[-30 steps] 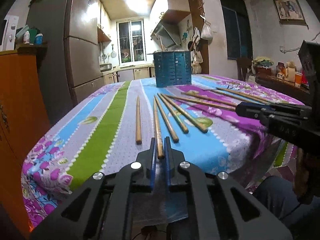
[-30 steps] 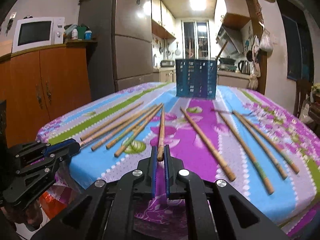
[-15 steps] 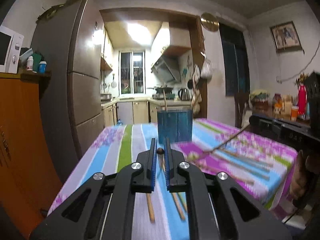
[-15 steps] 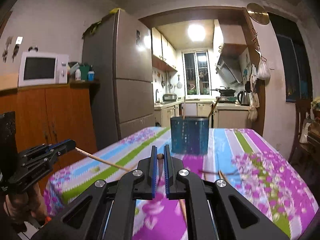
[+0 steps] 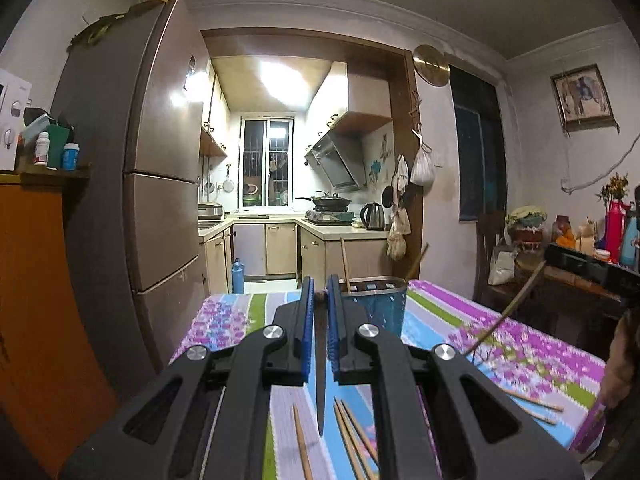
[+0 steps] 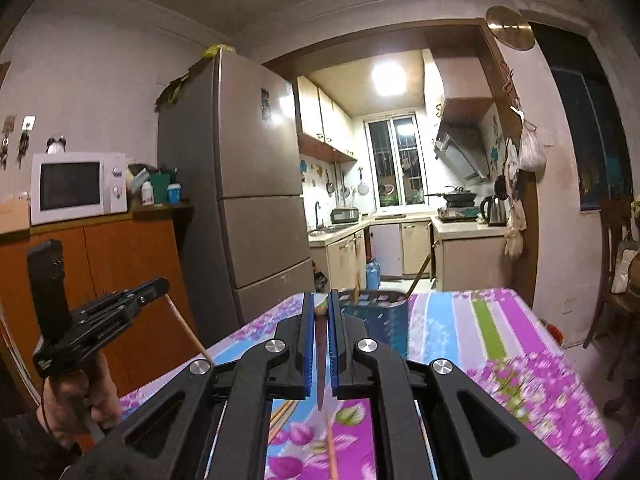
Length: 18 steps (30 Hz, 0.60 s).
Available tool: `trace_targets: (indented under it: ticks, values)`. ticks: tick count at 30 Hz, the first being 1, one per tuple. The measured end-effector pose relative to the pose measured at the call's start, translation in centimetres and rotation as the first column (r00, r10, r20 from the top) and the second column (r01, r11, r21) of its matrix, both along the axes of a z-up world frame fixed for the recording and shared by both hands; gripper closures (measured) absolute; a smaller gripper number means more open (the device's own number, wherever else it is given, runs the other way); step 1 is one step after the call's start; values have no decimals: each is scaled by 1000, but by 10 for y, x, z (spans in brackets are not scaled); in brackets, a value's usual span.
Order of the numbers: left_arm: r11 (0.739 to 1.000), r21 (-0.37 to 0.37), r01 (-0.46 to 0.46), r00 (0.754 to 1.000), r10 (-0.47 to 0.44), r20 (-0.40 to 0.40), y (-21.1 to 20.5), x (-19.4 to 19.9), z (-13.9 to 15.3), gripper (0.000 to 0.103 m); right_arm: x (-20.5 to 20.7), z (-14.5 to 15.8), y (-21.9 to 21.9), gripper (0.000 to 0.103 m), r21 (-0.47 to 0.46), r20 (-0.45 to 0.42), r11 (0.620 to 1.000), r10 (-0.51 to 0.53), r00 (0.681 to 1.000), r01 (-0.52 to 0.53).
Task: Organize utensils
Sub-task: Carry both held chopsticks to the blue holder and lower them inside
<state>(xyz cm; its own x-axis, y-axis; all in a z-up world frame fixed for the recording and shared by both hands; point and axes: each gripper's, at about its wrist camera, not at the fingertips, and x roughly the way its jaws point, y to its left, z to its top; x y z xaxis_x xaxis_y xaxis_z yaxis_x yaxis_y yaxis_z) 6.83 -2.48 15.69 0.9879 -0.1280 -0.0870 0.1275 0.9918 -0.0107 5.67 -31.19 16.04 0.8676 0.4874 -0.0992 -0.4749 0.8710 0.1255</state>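
Tall fridge (image 6: pixel 256 184), white microwave (image 6: pixel 76 186), kettle (image 5: pixel 373 216), perhaps a wok (image 5: pixel 330 201).

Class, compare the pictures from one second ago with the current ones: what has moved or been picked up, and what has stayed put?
Both grippers closed on a chopstick lying on the table and raised it: the left gripper and right gripper now hold their chopsticks clear of the tablecloth, aimed toward the blue holder. The holder, its two standing chopsticks and the loose chopsticks stayed put.

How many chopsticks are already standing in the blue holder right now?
2. One chopstick stands near the left of the blue holder; the other chopstick leans out at its right rim. The left gripper hides part of the holder, so more may be hidden.
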Motion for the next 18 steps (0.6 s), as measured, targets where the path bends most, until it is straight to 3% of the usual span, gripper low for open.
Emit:
trace_targets:
  ticks: [6, 13, 18]
  values:
    - [998, -12, -53, 999, 53, -3, 36, 24, 30, 98, 22, 27, -52, 95, -74, -23, 993, -96, 995, 94]
    - [985, -6, -173, 984, 172, -32, 88, 46, 48, 98, 63, 36, -129, 95, -122, -86, 961, -260, 962, 249]
    - [983, 0, -184, 981, 184, -58, 93, 49, 48, 98, 76, 27, -131, 95, -140, -109, 959, -263, 959, 247]
